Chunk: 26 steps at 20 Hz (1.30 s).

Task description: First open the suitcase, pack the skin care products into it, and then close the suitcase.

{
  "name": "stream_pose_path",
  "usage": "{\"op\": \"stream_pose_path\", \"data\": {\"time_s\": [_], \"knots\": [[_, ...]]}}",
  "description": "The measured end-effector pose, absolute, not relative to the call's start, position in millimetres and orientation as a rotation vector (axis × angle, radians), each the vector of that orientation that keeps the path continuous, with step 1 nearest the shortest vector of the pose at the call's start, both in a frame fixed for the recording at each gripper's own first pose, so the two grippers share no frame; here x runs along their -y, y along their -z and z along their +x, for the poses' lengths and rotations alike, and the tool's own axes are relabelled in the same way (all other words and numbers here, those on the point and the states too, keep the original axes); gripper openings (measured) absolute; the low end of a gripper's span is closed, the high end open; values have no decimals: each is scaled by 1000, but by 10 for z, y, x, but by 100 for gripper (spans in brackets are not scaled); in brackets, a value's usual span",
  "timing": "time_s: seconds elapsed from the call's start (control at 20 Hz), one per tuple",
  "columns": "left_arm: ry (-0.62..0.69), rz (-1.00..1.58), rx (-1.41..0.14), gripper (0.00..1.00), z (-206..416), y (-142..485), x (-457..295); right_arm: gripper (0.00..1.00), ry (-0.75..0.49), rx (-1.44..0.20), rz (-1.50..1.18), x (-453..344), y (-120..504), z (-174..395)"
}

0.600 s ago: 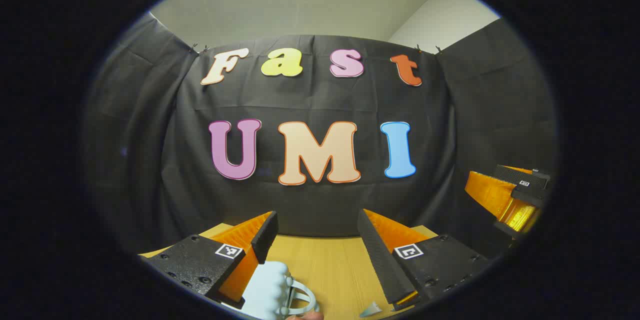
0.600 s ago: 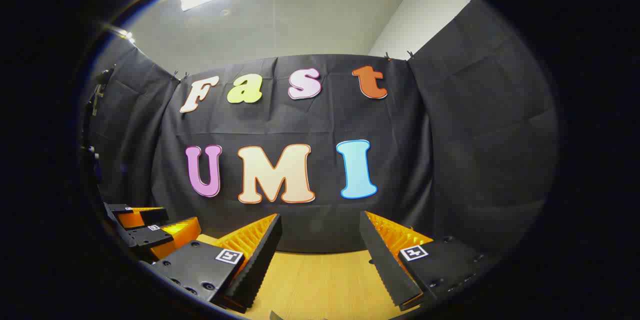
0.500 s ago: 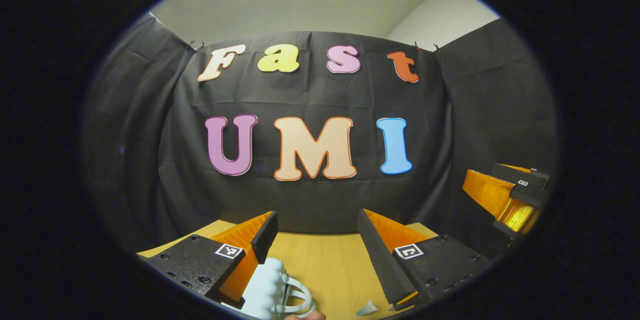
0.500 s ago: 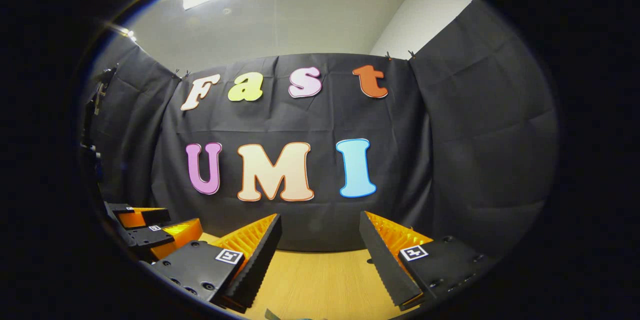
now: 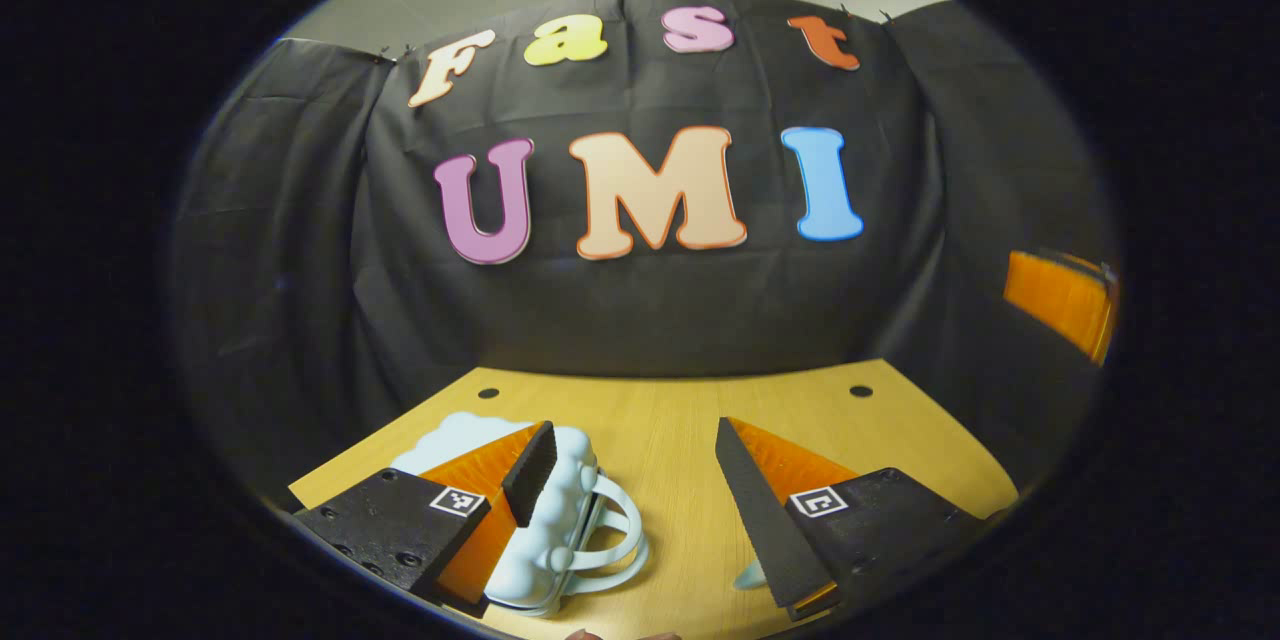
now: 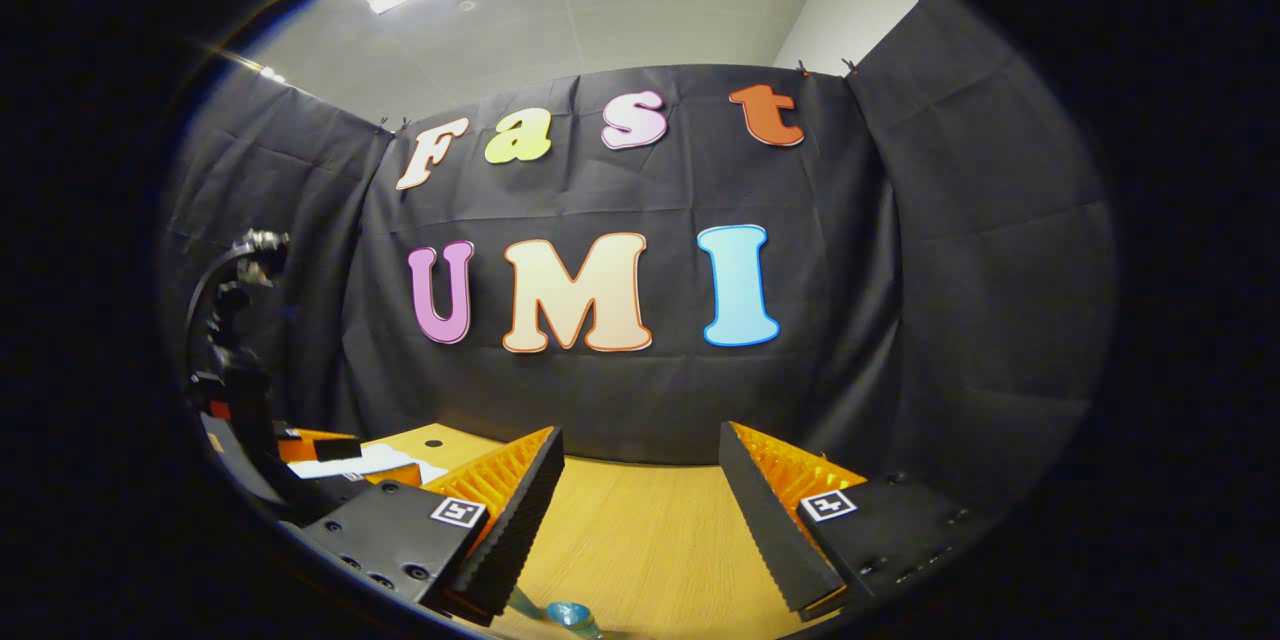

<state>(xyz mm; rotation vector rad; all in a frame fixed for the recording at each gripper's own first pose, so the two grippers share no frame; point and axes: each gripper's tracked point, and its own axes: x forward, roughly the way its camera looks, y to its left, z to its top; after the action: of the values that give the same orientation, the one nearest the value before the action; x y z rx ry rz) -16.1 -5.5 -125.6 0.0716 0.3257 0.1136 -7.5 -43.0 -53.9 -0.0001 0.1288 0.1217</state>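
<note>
Left gripper view: the left gripper (image 5: 632, 460) is hanging above the wooden table (image 5: 660, 420), its 2 fingers spread wide apart with nothing between them. A pale blue suitcase (image 5: 555, 510) with a bumpy shell is lying on the table low and to the left, closed as far as I can tell. Its looped handle (image 5: 615, 545) is facing the gap between the fingers. The left finger (image 5: 525, 470) is crossing in front of the case's top; whether it is touching the shell I cannot tell. A small pale object (image 5: 748, 575) is sitting on the table just beside the right finger (image 5: 745, 505), mostly hidden, so I cannot tell what it is. 2 dark round holes (image 5: 860, 390) are showing near the table's far edge. At the right edge, part of the right gripper (image 5: 1065, 300) is showing, blurred.

Right gripper view: the right gripper (image 6: 640, 495) is also hanging over the table (image 6: 650, 530), its fingers well apart and gripping nothing. A small teal-capped item (image 6: 568, 612), likely 1 of the skin care products, is peeking in at the bottom edge near the left finger (image 6: 515, 520); it is cut off, so its shape is unclear. Farther left, the left gripper is showing low over the table with a white patch beside it, likely the suitcase. A dark cable (image 6: 215, 290) is looping up above it.
</note>
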Motion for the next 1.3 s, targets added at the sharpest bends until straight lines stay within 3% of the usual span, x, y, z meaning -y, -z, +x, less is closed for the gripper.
{"op": "stream_pose_path", "data": {"time_s": [0.45,0.9,1.05,1.2,1.25,1.3], "knots": [[-83,7,-661,92,35,2379,-109,98,69,-200,-22,750,718,-52],[-60,-13,-926,91,106,3098,-134,98,116,-211,-124,724,765,-131],[-20,-57,-997,84,78,3292,-26,99,125,-215,-130,752,793,-139],[-18,-108,-1058,65,-4,3428,-5,99,131,-214,-120,760,799,-145],[-23,-92,-1060,64,-11,3430,-41,99,134,-213,-122,777,812,-150],[-28,-65,-1056,54,6,3423,-118,99,135,-212,-122,793,816,-152]]}}
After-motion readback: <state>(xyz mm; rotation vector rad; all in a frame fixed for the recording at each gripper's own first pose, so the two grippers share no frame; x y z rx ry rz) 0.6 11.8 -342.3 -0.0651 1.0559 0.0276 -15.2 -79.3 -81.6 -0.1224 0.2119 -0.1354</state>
